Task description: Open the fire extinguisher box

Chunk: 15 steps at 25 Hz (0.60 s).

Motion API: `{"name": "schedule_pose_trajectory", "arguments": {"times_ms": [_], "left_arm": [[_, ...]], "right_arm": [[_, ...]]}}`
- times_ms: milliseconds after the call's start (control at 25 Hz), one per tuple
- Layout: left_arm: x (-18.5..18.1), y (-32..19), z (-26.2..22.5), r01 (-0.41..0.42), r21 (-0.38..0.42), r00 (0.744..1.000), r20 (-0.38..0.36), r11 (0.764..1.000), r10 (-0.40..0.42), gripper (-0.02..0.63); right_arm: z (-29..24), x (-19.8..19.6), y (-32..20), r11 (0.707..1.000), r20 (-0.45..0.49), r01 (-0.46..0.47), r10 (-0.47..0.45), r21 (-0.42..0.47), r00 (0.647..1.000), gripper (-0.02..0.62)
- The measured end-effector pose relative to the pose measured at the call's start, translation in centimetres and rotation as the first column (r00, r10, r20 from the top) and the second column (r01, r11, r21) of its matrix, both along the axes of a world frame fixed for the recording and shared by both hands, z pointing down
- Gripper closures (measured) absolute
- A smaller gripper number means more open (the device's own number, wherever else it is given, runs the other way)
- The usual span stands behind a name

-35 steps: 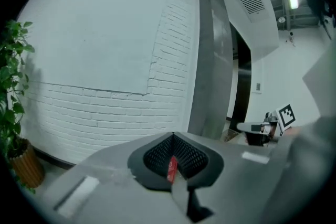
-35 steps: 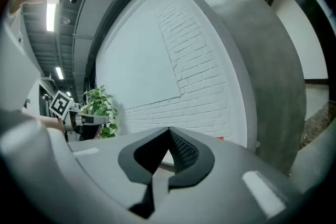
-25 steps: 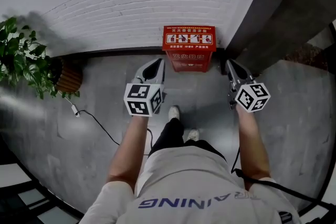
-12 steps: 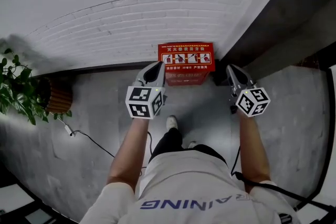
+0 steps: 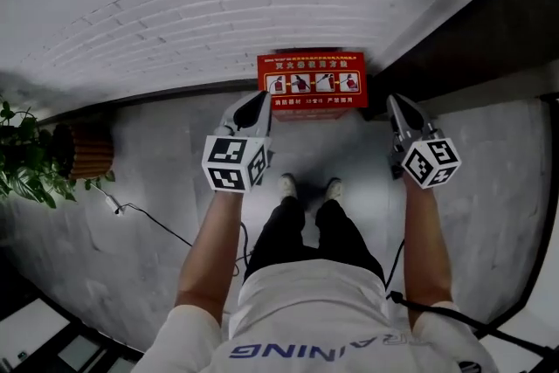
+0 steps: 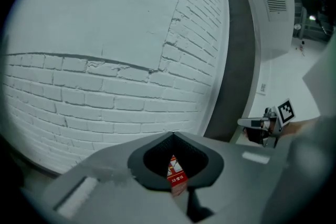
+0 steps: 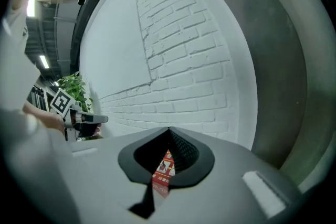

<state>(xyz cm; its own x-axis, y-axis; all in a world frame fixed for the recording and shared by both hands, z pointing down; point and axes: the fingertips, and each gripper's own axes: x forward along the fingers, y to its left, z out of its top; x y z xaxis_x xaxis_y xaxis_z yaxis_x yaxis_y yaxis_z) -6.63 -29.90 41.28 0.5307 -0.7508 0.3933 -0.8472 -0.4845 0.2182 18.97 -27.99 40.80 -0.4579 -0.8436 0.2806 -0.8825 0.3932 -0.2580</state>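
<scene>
The red fire extinguisher box (image 5: 312, 83) stands on the floor against the white brick wall (image 5: 192, 22), its lid with white pictures facing up. My left gripper (image 5: 259, 97) hangs in the air just left of the box, jaws together and empty. My right gripper (image 5: 395, 101) hangs just right of the box, also shut and empty. Neither touches the box. In the left gripper view a sliver of the box (image 6: 176, 176) shows through the slit below the joined tips. The right gripper view shows the box (image 7: 163, 168) the same way.
A potted plant (image 5: 19, 163) in a wicker basket (image 5: 90, 151) stands at the left by the wall. A thin cable (image 5: 153, 219) trails across the grey floor. A dark pillar (image 5: 463, 31) rises right of the box. The person's feet (image 5: 288, 185) stand short of the box.
The person has stepped closer to the box and both feet now stand side by side. Both grippers stayed shut and now flank the box more closely.
</scene>
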Motion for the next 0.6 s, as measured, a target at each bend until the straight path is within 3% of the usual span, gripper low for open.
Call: {"name": "schedule_pose_trajectory", "arguments": {"times_ms": [120, 280, 400, 600], "left_arm": [[0.8, -1.0, 2.9, 0.015, -0.002, 1.0, 0.009, 1.0, -0.015, 0.6], [1.5, -0.9, 8.8, 0.068, -0.069, 0.998, 0.017, 0.995, -0.067, 0.6], [2.8, -1.1, 12.9, 0.098, -0.098, 0.995, 0.0, 0.99, -0.098, 0.6], [5.5, 0.5, 17.4, 0.005, -0.094, 1.0, 0.017, 0.996, -0.003, 0.6]], "right_arm": [[4.0, 1.4, -1.1, 1.0, 0.007, 0.002, -0.002, -0.026, 1.0, 0.592], [9.0, 3.3, -1.7, 0.994, 0.095, -0.048, 0.057, -0.094, 0.994, 0.592], [12.1, 4.1, -2.6, 0.995, 0.088, -0.046, 0.054, -0.092, 0.995, 0.593], [17.2, 5.7, -2.4, 0.995, 0.03, -0.039, 0.042, -0.095, 0.999, 0.592]]}}
